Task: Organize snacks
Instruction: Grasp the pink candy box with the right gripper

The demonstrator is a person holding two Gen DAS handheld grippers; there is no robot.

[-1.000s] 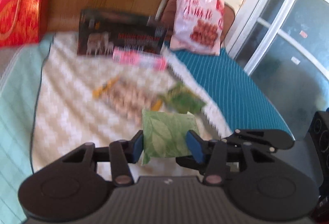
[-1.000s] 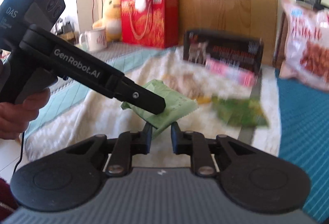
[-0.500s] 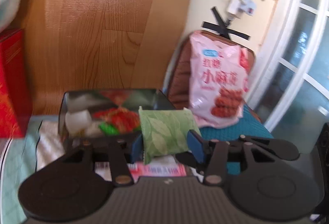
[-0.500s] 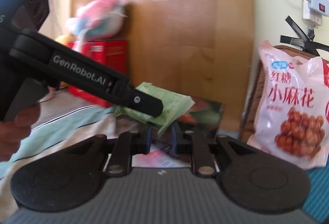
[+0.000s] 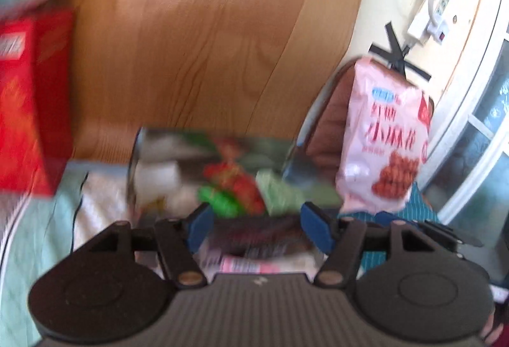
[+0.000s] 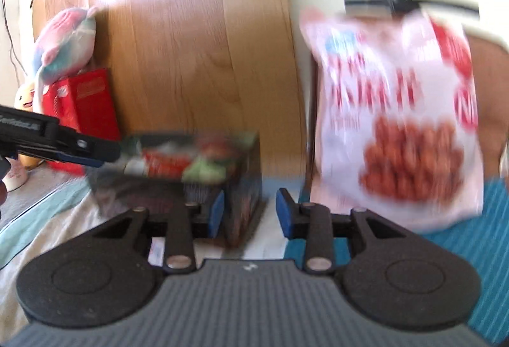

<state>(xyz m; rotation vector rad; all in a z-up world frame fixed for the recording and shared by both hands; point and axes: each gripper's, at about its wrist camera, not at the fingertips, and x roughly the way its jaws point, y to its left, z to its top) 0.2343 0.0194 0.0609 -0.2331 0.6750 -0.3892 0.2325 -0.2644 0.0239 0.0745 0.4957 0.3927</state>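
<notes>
A dark open box [image 5: 210, 175] stands against the wooden board and holds several snack packets. A pale green packet [image 5: 280, 192] lies blurred at its right end; it also shows in the right wrist view [image 6: 205, 170]. My left gripper [image 5: 259, 224] is open and empty just in front of the box; its finger [image 6: 63, 145] reaches in from the left in the right wrist view. My right gripper [image 6: 249, 215] is open and empty at the box's right corner [image 6: 245, 188]. A big pink snack bag [image 6: 394, 118] leans upright to the right.
A red gift box [image 5: 30, 130] stands at the left with a plush toy [image 6: 63, 41] on it. A pink packet [image 5: 251, 266] lies in front of the dark box on a white cloth [image 6: 57, 235]. A brown chair back [image 5: 327, 130] is behind the pink bag. A glass door [image 5: 477, 137] is at the right.
My left gripper opened and let go of the pale green packet, which now lies in the dark box. My right gripper opened too and swung right toward the pink bag.
</notes>
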